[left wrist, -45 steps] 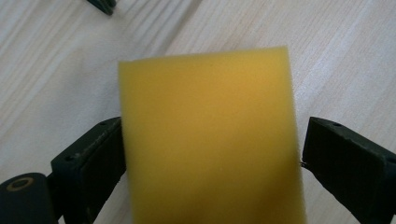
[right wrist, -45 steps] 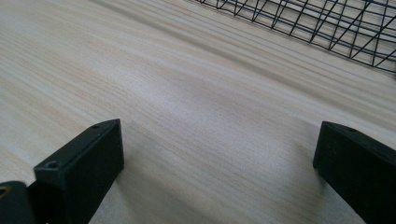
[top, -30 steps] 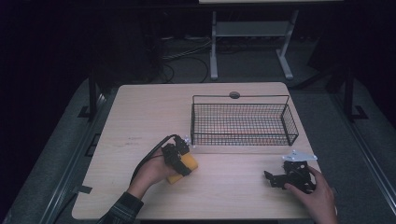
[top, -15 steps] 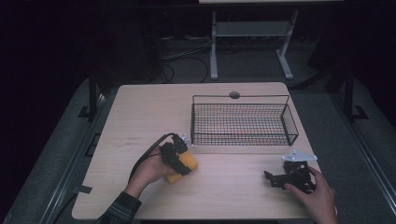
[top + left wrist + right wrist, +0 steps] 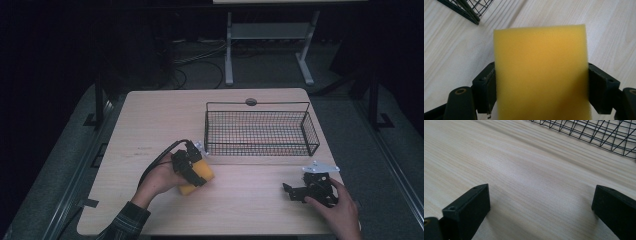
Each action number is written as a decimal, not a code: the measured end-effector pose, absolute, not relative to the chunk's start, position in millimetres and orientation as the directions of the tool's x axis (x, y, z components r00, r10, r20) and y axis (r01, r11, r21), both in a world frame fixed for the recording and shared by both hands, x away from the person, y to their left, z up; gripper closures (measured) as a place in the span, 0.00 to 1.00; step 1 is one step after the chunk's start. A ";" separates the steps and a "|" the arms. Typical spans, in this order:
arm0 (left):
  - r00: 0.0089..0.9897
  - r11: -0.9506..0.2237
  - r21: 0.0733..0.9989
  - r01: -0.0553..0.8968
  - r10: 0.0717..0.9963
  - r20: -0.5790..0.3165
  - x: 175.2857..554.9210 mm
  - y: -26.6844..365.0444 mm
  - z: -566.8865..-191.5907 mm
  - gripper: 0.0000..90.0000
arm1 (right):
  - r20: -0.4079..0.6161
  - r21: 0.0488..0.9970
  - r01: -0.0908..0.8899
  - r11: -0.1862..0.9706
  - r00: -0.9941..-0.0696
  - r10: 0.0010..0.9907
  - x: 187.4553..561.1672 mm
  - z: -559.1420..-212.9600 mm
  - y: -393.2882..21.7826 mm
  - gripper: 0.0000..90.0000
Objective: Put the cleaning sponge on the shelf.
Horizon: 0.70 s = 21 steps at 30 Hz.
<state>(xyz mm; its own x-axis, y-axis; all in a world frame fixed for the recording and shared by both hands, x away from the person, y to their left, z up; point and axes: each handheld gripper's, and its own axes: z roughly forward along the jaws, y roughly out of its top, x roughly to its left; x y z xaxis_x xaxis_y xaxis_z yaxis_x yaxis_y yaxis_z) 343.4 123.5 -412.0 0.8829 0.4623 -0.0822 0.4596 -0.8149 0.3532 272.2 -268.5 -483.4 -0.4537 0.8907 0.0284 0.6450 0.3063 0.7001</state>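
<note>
A yellow sponge (image 5: 206,172) sits just above the table, left of centre, near the wire basket's front left corner. My left gripper (image 5: 196,176) is shut on it. In the left gripper view the sponge (image 5: 541,62) stands between the two black jaws, and both pads (image 5: 491,85) press on its sides. My right gripper (image 5: 293,192) rests low on the table at the front right, pointing left. Its jaws stand wide apart over bare wood (image 5: 541,202), with nothing between them.
A black wire basket (image 5: 257,103) stands at the back right of the light wooden table (image 5: 165,115); I can make out nothing in it. Its corner (image 5: 466,10) lies just beyond the sponge, and its mesh side (image 5: 599,132) lies ahead of the right gripper.
</note>
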 end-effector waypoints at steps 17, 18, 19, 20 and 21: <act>0.901 -0.824 0.375 0.424 0.426 -0.083 349.3 121.5 -385.9 0.25 | 0.030 0.700 0.646 0.305 -0.454 0.890 272.1 -483.3 -268.4 0.01; 0.901 -0.823 0.378 0.423 0.426 -0.082 349.4 121.1 -385.0 0.25 | 0.030 0.700 0.645 0.306 -0.454 0.890 272.1 -483.3 -268.5 0.01; 0.902 -0.822 0.381 0.423 0.424 -0.086 349.8 120.6 -383.0 0.25 | 0.030 0.700 0.645 0.305 -0.454 0.890 272.1 -483.3 -268.4 0.01; 0.904 -0.824 0.382 0.419 0.420 -0.084 350.6 120.3 -381.2 0.25 | 0.030 0.700 0.645 0.306 -0.455 0.890 272.1 -483.3 -268.5 0.01; 0.903 -0.823 0.383 0.419 0.420 -0.085 351.1 120.0 -379.4 0.25 | 0.030 0.700 0.645 0.306 -0.454 0.890 272.1 -483.3 -268.5 0.01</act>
